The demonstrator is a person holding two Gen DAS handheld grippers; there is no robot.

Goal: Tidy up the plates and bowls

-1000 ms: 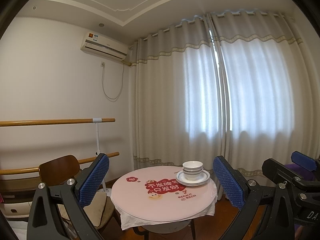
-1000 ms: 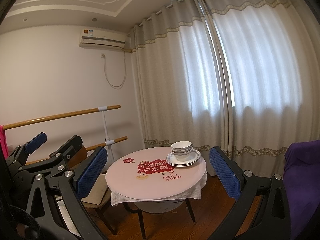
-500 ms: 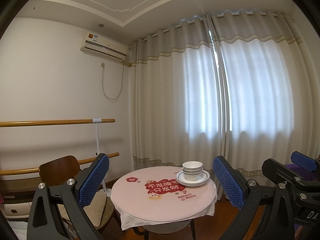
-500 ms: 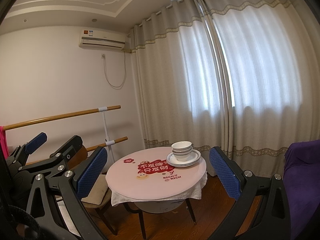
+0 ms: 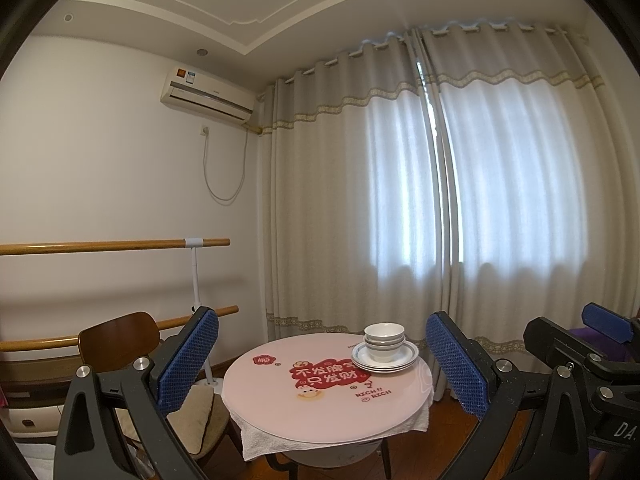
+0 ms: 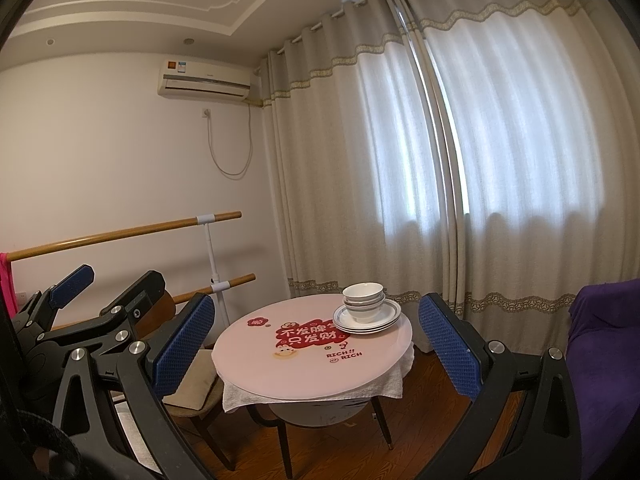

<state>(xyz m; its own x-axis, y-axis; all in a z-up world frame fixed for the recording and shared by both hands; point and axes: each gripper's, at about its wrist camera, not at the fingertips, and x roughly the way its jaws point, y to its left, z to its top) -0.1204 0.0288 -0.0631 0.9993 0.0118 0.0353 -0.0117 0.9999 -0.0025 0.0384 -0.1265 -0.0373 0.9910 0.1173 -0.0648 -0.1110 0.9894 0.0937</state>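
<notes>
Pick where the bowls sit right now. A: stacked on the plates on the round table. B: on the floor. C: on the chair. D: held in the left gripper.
A: the bowls sit nested atop the plates on the table; both grippers are open and far from them.

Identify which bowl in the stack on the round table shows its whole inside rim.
The top bowl of the bowls nested on the plates: its white rim is fully open, while the others show only edges beneath it.
</notes>
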